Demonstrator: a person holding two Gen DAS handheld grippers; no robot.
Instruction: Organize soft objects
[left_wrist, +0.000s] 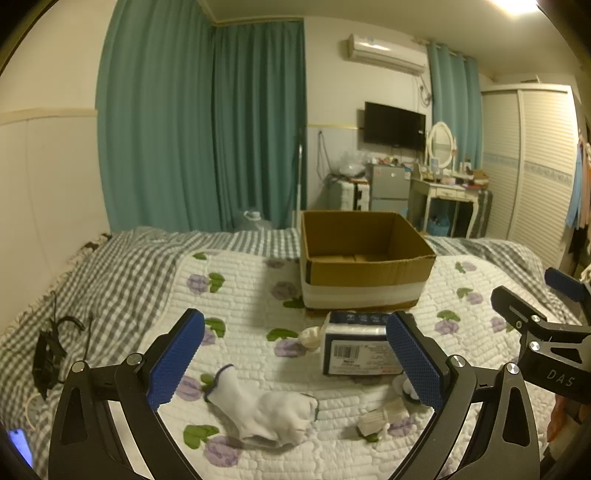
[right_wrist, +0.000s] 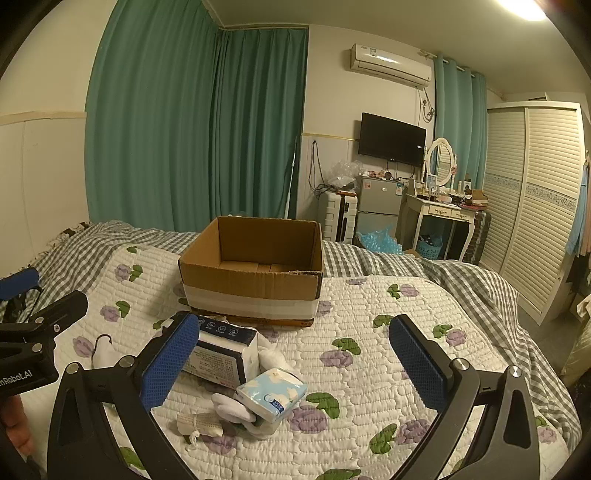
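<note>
An open, empty cardboard box (left_wrist: 364, 258) (right_wrist: 255, 266) stands on the quilted bed. In front of it lie a dark tissue pack (left_wrist: 354, 347) (right_wrist: 221, 354), a white sock (left_wrist: 266, 410), a light blue tissue packet (right_wrist: 273, 395), a rolled white sock (right_wrist: 232, 406) and a small white mask pouch (left_wrist: 380, 419) (right_wrist: 199, 424). My left gripper (left_wrist: 295, 358) is open and empty above the white sock. My right gripper (right_wrist: 295, 362) is open and empty above the blue packet; it also shows at the right edge of the left wrist view (left_wrist: 535, 314).
A black cable (left_wrist: 51, 343) lies on the checked blanket at the left. A phone (left_wrist: 18, 443) glows at the lower left. Beyond the bed stand a fridge (right_wrist: 376, 206), a dressing table (right_wrist: 443, 214) and a wardrobe (right_wrist: 535, 221).
</note>
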